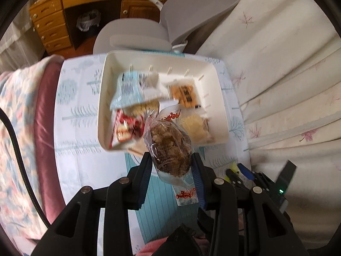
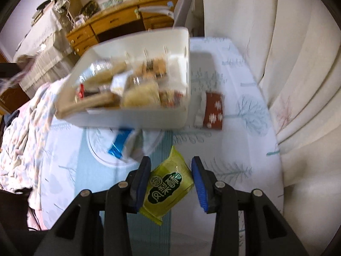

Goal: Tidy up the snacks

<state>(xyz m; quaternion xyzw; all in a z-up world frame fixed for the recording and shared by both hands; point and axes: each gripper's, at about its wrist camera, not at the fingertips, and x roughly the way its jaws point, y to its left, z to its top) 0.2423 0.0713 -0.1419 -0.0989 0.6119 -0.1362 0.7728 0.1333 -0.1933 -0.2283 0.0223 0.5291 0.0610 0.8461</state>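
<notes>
Left gripper (image 1: pixel 171 166): jaws drawn narrow, both blue pads pressed on a clear-wrapped brown snack (image 1: pixel 170 147), which stands up between them; its printed wrapper tail with red lettering hangs below the pads, toward 6 o'clock.

Right gripper (image 2: pixel 171 175): jaws narrow, clamped on a yellow-green snack packet (image 2: pixel 168 183) with a dark label bearing white characters; the packet sits tilted, its upper corner pointing to 12 o'clock.

White bin (image 1: pixel 221 106): open-topped rectangular bin on the patterned tablecloth (image 1: pixel 78 164), at 12 o'clock from the left gripper. Contents, blurred: a pale blue and white packet (image 1: pixel 130 89) at the bin's 10 o'clock, a red and white packet (image 1: pixel 125 128) at its 8 o'clock, an orange packet with dark print (image 1: pixel 184 93) at its 2 o'clock, a pale yellow wrapped item (image 1: pixel 195 125) at its 4 o'clock.

On the cloth, right wrist view: a dark red packet with white marks (image 2: pixel 214 112) lies just beside the bin at its 3 o'clock; a blue wrapper (image 2: pixel 119 144) lies on a round white plate (image 2: pixel 100 149) at 10 o'clock from the right gripper.

Surroundings: a grey chair (image 1: pixel 191 6) and a wooden desk with drawers (image 1: pixel 53 21) beyond the bin at 12 o'clock; cream leaf-patterned drapery (image 1: pixel 287 74) at 3 o'clock; floral bedding (image 1: pixel 12 128) at 9 o'clock.
</notes>
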